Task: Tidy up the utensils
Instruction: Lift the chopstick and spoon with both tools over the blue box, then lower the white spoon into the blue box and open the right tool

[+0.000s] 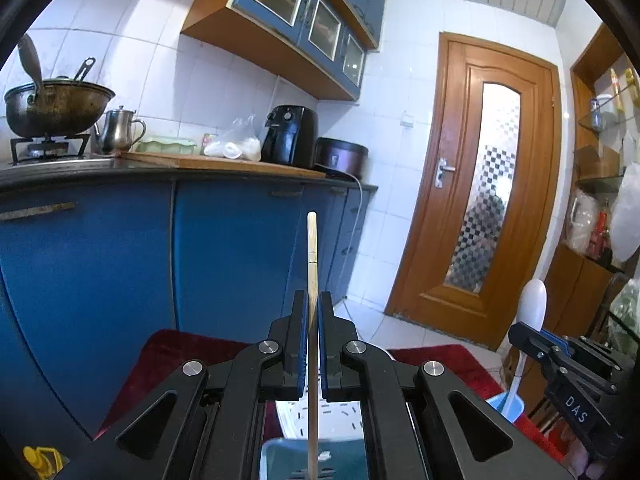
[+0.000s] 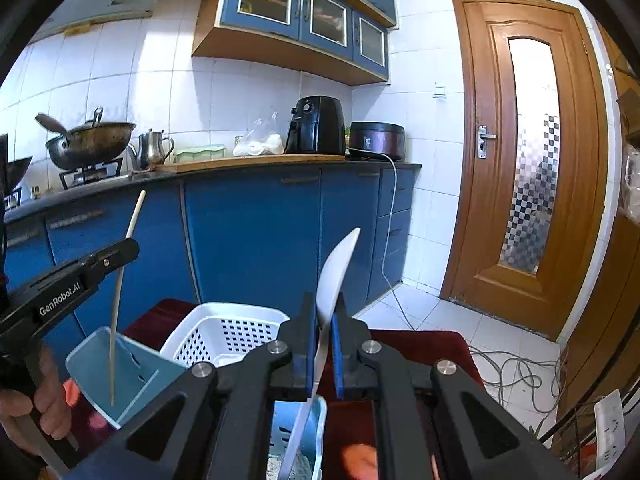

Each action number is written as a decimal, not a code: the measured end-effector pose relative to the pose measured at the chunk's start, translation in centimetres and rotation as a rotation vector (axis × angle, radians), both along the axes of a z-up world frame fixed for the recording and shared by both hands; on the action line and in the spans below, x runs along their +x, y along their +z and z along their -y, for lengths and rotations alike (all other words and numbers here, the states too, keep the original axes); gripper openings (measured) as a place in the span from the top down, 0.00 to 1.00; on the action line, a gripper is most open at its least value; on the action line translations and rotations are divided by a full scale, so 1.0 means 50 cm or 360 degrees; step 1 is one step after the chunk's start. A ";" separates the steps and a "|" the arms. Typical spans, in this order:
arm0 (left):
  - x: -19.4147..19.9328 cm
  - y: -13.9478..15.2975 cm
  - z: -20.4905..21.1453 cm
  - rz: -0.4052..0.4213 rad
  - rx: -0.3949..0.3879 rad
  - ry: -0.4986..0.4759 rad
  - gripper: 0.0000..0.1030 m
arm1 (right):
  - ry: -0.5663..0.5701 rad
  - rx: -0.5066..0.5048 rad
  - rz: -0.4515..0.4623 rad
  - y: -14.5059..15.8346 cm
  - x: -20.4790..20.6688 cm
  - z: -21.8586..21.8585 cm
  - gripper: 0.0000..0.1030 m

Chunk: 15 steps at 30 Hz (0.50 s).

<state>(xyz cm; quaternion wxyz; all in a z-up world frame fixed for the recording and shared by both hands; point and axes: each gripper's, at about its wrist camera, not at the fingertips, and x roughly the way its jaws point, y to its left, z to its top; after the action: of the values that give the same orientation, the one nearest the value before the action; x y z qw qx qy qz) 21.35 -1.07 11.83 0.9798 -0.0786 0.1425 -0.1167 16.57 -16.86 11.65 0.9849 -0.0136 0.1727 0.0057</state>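
My left gripper [image 1: 314, 300] is shut on a thin pale chopstick [image 1: 312, 248] that stands upright. In the right wrist view the left gripper [image 2: 128, 250] comes in from the left, and the chopstick's [image 2: 116, 312] lower end reaches into a tilted teal holder [image 2: 132, 380]. My right gripper [image 2: 324, 300] is shut on a white spoon [image 2: 336, 272], bowl up. Its handle runs down into a light blue slotted holder [image 2: 298, 440]. A white slotted basket [image 2: 224, 332] stands between the two holders on the red cloth [image 2: 420, 348]. The left wrist view shows the right gripper [image 1: 520, 330] with the spoon [image 1: 535, 300] at the right edge.
Blue cabinets [image 2: 256, 240] with a counter carrying a wok [image 2: 92, 144], kettle [image 2: 154, 150], air fryer [image 2: 316, 124] and rice cooker [image 2: 378, 140] stand behind. A wooden door [image 2: 528, 152] is at the right. Cables [image 2: 516, 376] lie on the tiled floor. A hand [image 2: 44, 400] holds the left gripper.
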 end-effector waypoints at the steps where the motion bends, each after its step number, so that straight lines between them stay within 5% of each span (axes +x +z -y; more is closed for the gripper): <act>1: -0.002 -0.002 0.001 -0.0004 0.0004 0.0002 0.96 | 0.0004 0.0001 -0.0006 -0.003 -0.001 0.000 0.92; 10: -0.033 -0.021 0.006 -0.0022 0.0067 0.0000 0.96 | 0.0038 0.0027 -0.0081 -0.029 -0.013 -0.003 0.91; 15: -0.045 -0.026 0.005 -0.0040 0.0073 -0.0014 0.96 | 0.0059 0.0064 -0.0095 -0.028 -0.021 0.001 0.75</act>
<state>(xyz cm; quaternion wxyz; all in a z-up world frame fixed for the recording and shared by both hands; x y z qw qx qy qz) 19.08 -1.29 10.55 0.9790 -0.0568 0.1576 -0.1166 15.51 -16.91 10.27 0.9791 0.0033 0.2016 0.0278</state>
